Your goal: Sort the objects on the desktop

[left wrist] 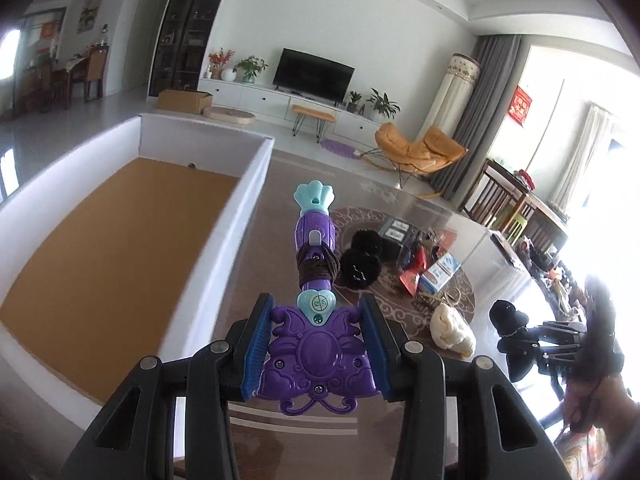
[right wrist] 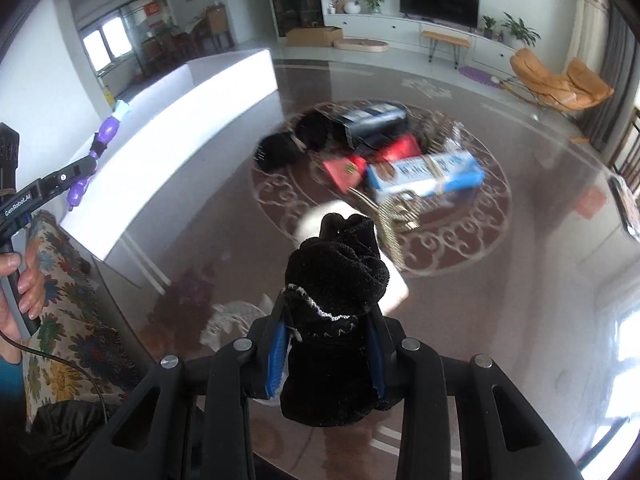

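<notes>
My left gripper (left wrist: 318, 344) is shut on the butterfly-shaped base of a purple toy wand (left wrist: 316, 240). The wand has a teal tip and brown thread wound round its stem, and it hangs in the air beside the white box (left wrist: 256, 184). My right gripper (right wrist: 328, 344) is shut on a rolled black sock (right wrist: 340, 276), held above the glass table (right wrist: 540, 208). The right wrist view shows the left gripper (right wrist: 84, 178) with the purple wand (right wrist: 106, 130) in front of the white box (right wrist: 200, 92). At the right edge of the left wrist view, the right gripper (left wrist: 520, 340) carries the black sock (left wrist: 508, 314).
The box has a bare brown floor (left wrist: 120, 248). On the table lie two black sock balls (right wrist: 296, 140), red packets (right wrist: 346, 170), a blue carton (right wrist: 424, 176), a dark pouch (right wrist: 372, 120), a cream roll (left wrist: 452, 330) and a bunch of keys (right wrist: 400, 208). A hand (right wrist: 24, 280) grips the left handle.
</notes>
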{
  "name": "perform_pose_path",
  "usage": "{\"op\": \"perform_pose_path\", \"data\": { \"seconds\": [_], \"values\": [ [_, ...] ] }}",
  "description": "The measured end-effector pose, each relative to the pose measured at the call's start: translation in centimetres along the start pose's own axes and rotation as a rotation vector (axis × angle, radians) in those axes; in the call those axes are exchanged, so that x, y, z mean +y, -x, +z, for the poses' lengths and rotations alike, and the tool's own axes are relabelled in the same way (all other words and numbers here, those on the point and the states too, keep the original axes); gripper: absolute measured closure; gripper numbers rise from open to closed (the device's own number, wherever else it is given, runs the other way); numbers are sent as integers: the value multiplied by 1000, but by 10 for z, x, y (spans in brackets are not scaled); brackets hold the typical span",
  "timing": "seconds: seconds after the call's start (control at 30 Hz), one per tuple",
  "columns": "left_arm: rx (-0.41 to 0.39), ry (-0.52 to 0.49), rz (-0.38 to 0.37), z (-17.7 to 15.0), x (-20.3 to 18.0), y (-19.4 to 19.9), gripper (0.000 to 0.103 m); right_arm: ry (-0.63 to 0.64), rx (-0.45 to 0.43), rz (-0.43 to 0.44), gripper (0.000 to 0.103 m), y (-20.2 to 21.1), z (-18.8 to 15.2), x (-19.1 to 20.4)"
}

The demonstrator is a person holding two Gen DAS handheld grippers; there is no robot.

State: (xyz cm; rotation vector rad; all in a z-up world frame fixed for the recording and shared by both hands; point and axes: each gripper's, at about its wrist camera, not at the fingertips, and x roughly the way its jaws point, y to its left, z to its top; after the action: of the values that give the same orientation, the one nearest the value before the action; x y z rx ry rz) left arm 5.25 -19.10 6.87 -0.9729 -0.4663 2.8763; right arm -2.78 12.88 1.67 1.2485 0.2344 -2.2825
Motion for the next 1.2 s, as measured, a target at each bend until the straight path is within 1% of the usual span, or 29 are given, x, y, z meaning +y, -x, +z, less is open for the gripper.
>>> {"op": "perform_pose_path", "data": {
  "seconds": [0.1,0.17,0.23,0.33,0.37,0.43,0.5,0.57,0.6,0.63,0.67,0.7,0.73,0.77,0.8,0.9,1.0,1.03,1.1,1.17,1.2],
  "values": [
    [-41,20,77,24,37,27,59,88,-51,109,69,-6,47,64],
    [-46,33,157,36,66,37,59,146,-78,189,69,-11,78,113],
    [-23,64,209,44,98,38,59,200,-103,265,69,-17,106,162],
    [24,118,267,46,141,31,59,272,-123,336,68,-33,142,233],
    [42,135,284,46,153,28,59,285,-122,354,68,-41,150,252],
    [79,159,305,42,171,18,59,311,-94,362,68,-64,163,284],
    [115,175,320,38,184,7,59,317,-58,361,68,-89,169,305],
    [150,180,328,35,192,-3,59,314,1,369,67,-114,168,318],
    [164,184,338,33,195,-8,59,309,22,369,64,-124,166,322],
    [169,190,354,32,197,-11,58,305,32,365,54,-131,165,324],
    [170,197,365,30,199,-14,57,300,34,358,47,-135,164,325],
    [168,209,368,28,200,-16,53,293,26,349,32,-137,162,324],
    [159,225,368,27,202,-16,42,283,5,341,25,-136,161,322],
    [143,241,369,26,203,-15,29,274,-23,338,24,-133,160,317],
    [124,253,371,25,202,-12,26,270,-51,340,23,-126,159,313],
    [68,261,339,24,188,-2,25,259,-155,333,22,-106,153,292],
    [26,222,283,24,157,5,25,224,-264,287,11,-80,134,257],
    [20,200,253,25,141,3,25,209,-293,259,8,-72,124,242],
    [15,150,171,28,106,1,25,182,-327,199,7,-61,100,207],
    [8,89,85,26,67,-1,25,148,-315,109,7,-55,72,168],
    [7,59,46,25,46,-2,25,122,-292,61,7,-54,57,148]
  ]
}}
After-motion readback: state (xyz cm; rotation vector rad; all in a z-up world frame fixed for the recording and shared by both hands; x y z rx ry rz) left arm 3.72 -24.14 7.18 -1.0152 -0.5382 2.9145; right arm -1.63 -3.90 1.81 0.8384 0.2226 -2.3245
